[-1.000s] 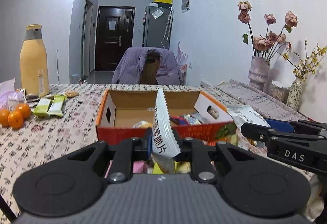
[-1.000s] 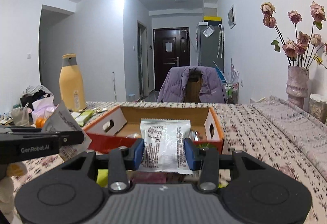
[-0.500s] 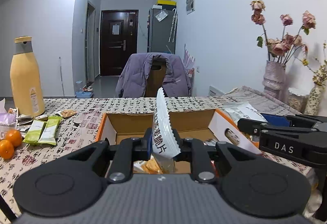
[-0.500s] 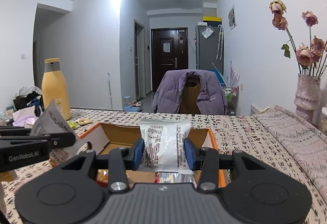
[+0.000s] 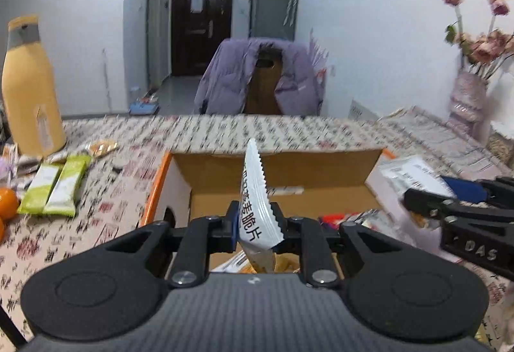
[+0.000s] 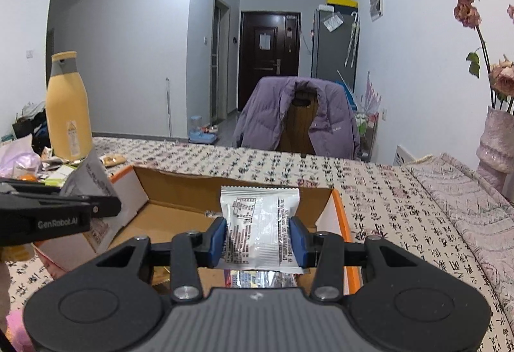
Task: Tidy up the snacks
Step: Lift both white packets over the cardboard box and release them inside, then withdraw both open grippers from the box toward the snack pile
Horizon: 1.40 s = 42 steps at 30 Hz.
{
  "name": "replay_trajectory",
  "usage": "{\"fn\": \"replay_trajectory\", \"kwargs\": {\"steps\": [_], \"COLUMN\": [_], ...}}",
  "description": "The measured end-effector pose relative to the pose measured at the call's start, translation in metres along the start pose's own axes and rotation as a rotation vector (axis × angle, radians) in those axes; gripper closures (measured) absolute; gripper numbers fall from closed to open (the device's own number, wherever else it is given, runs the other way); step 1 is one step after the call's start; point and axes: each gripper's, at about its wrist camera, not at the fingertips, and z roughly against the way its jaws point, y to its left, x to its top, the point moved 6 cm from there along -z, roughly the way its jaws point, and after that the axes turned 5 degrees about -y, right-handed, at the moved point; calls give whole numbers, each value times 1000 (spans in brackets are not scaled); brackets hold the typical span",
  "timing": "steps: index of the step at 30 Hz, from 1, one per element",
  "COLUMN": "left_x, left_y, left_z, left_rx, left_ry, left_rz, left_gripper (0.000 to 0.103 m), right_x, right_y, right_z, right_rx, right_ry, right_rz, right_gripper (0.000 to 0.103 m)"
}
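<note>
The job looks partly done, I think. Some snacks are already lying in the cardboard box point(image 5: 279, 168) in the middle of the frame, but others are still waiting on the table point(image 5: 106, 201). The left claw point(image 5: 255, 220) is pinching a white chip packet point(image 5: 257, 207) on its thin edge and holding it up over the near part of the box. The right claw point(image 6: 258, 234) is squeezing a flat white snack bag point(image 6: 260, 223) by its two sides, also just over the box. So both packets are not in the box yet. Inside the box, low in the frame, a few colorful wrappers are showing, but they are too hidden to name. Two green snack bars point(image 5: 54, 185) are lying at the left of the frame, near some oranges point(image 5: 6, 204) and a tall yellow bottle point(image 5: 29, 88). Those bars probably still need to go in.
</note>
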Motion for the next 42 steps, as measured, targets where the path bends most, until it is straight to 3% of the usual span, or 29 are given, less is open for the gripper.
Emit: {"fn": "replay_trajectory", "kwargs": {"steps": [4,5,6,7,8,9,11,13,24,42], "left_x": [-6,-6,-6,-6,-5,-4,-1,1,-1,-35], "left_y": [6,7,8,9,11,12,14,15,11,4], "left_z": [-4,-3,-1,0,2,5,11,18,48,123], "left_rx": [17,18,21,33,50,68,93,92,75,64], "left_ry": [14,12,10,8,3,-12,-40,-57,-87,-151], "left_rz": [8,8,10,15,22,24,18,25,22,-12], "left_gripper": [80,71,53,38,17,7,0,0,0,0], "right_x": [-6,-8,-9,-9,-9,-9,-8,-7,-4,-26], "right_y": [0,1,1,0,-1,-1,-3,-5,-3,18], "right_z": [-8,-9,-9,-8,-7,-6,-2,2,38,113], "right_rx": [6,6,9,9,6,2,-2,-1,-2,18], "right_ry": [44,50,55,56,54,48,40,35,-17,-69], "right_rz": [3,3,-1,-7,-12,-15,-21,-28,-36,-37], "right_gripper": [60,55,48,33,26,16,5,0,0,0]}}
